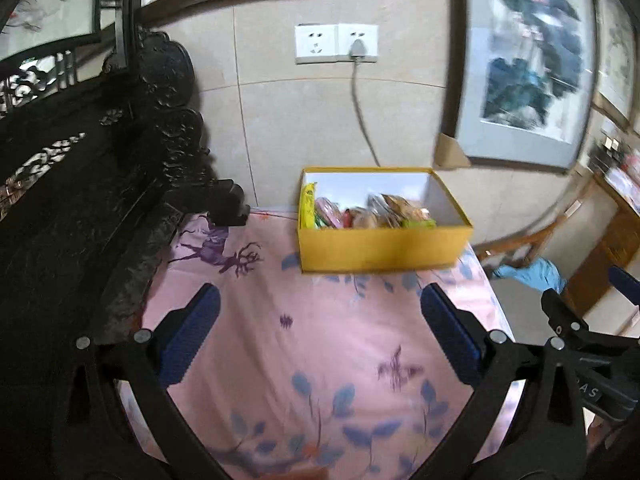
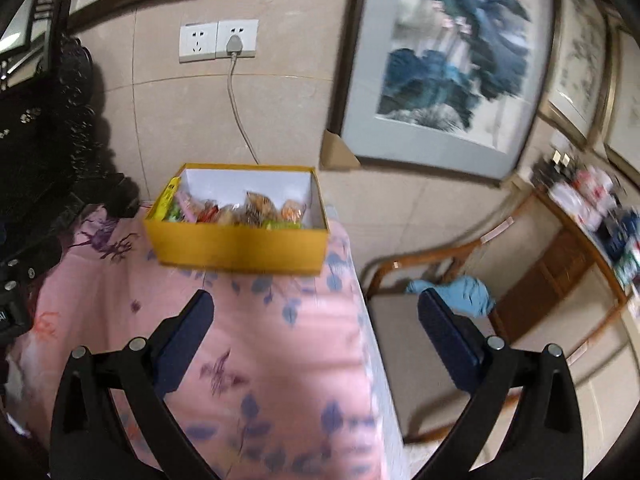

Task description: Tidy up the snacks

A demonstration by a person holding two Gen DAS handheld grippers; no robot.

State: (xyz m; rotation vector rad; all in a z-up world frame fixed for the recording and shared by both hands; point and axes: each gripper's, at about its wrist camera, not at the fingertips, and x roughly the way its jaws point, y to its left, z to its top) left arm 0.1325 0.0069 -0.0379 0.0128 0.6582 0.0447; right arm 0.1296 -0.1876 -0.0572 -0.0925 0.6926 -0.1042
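Both the left tongs [image 1: 320,308] and right tongs [image 2: 316,314] hang spread apart and empty, tilted down toward the yellow snack box [image 1: 380,246].

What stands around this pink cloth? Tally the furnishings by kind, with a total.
Yellow cardboard box of wrapped snacks: 1
White wall sockets: 2
Framed ink paintings on the tiled wall: 4
Wooden chair with a blue cloth on its seat: 1
Total: 8
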